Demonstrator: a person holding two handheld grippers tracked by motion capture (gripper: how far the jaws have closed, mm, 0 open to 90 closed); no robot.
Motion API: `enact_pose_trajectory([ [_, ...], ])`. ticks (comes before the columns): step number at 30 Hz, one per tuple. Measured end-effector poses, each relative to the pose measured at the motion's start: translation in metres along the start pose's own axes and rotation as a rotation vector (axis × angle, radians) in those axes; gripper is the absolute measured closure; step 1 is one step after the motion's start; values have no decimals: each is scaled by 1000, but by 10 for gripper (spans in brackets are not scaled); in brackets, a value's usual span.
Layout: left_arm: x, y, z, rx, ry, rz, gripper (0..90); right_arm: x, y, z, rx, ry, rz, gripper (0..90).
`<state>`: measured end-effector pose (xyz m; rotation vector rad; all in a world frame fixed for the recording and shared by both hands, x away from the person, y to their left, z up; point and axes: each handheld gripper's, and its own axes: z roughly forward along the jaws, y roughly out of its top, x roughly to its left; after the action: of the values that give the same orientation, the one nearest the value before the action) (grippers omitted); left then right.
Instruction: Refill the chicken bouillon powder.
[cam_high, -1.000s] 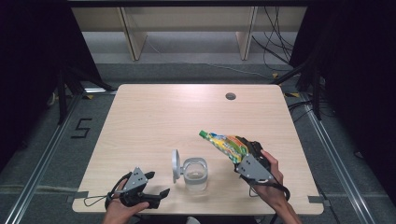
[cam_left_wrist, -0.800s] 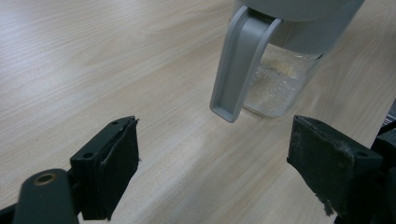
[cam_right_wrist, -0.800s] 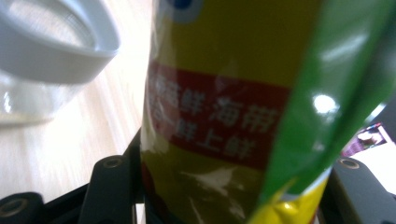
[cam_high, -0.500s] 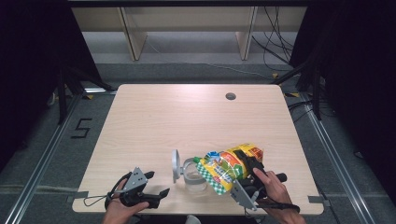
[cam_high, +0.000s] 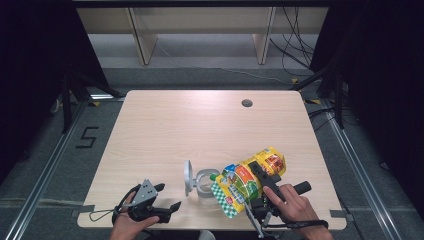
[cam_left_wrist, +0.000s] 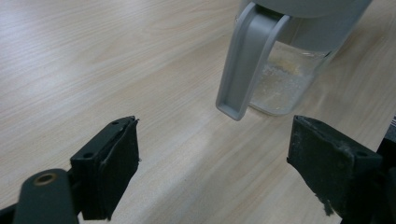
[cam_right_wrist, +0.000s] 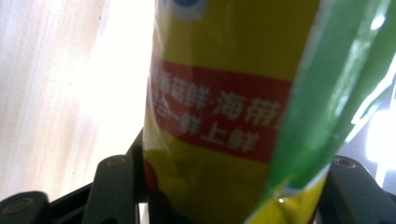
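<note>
Rectangular light wood-grain table (cam_high: 165, 130), round dark cable hole (cam_high: 246, 103) set near the far right corner, clear glass jar with grey flip lid (cam_high: 202, 181) stood upright near the front edge, lid swung open to the left, whitish grains seen at the bottom.

- This looks like a lab or recording studio set up for capturing handling work, not a home or shop.
- A plain light-wood bench (cam_high: 200, 135) stands alone at the centre of the frame, with a round cable hole (cam_high: 247, 103) near its far edge.
- Black curtains (cam_high: 30, 75) close off the left and right sides.
- Metal floor rails (cam_high: 45, 165) run along both sides of the bench on grey carpet.
- A number "5" (cam_high: 86, 137) is marked on the floor at the left.
- Loose cables (cam_high: 295, 45) trail across the floor at the upper right.
- Bare wooden shelving (cam_high: 200, 20) lines the top of the frame.
</note>
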<state>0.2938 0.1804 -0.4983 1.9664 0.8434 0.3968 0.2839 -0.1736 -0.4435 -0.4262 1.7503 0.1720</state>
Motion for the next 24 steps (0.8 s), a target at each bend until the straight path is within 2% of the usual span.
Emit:
enact_pose_trajectory([
  [2,0,-1,0,5,6,-20,160,-3,-1,-1,4,-6,-47,453],
  [3,1,0,0,2,7,0,160,-5,0,-2,5,-18,-76,453],
  [4,1,-1,0,3,7,-3,160,-6,-1,-3,12,-18,-83,454],
  [5,1,-1,0,5,8,2,160,-3,-2,-5,33,3,-57,458],
  [6,-1,-1,1,2,6,-28,160,-3,-2,-6,40,5,-71,468],
  [7,-1,-1,1,5,7,-20,160,-5,-3,-7,38,9,-100,471],
  [8,0,0,1,0,4,3,160,-5,-3,-7,36,11,-106,472],
  [10,-2,-1,1,6,3,-21,160,-6,-3,-8,36,14,-122,474],
  [11,-1,0,1,11,6,2,160,-5,-4,-6,25,12,-125,475],
  [14,-1,0,1,11,8,1,160,-6,-2,-6,28,15,-145,476],
  [15,0,0,1,12,5,9,160,-9,-1,-5,11,9,-189,477],
  [16,0,0,1,11,6,9,161,-8,-1,-6,21,11,-183,477],
  [18,0,-1,1,4,4,-5,160,-11,1,-6,15,16,-216,494],
  [21,0,0,1,4,7,5,161,-16,2,-6,19,15,-261,502],
  [22,-1,0,1,4,5,1,161,-17,2,-6,17,14,-275,504],
  [23,-2,-1,1,6,5,-23,161,-18,2,-6,22,16,-275,506],
  [24,-1,0,1,5,3,-1,162,-19,2,-6,19,14,-284,508],
])
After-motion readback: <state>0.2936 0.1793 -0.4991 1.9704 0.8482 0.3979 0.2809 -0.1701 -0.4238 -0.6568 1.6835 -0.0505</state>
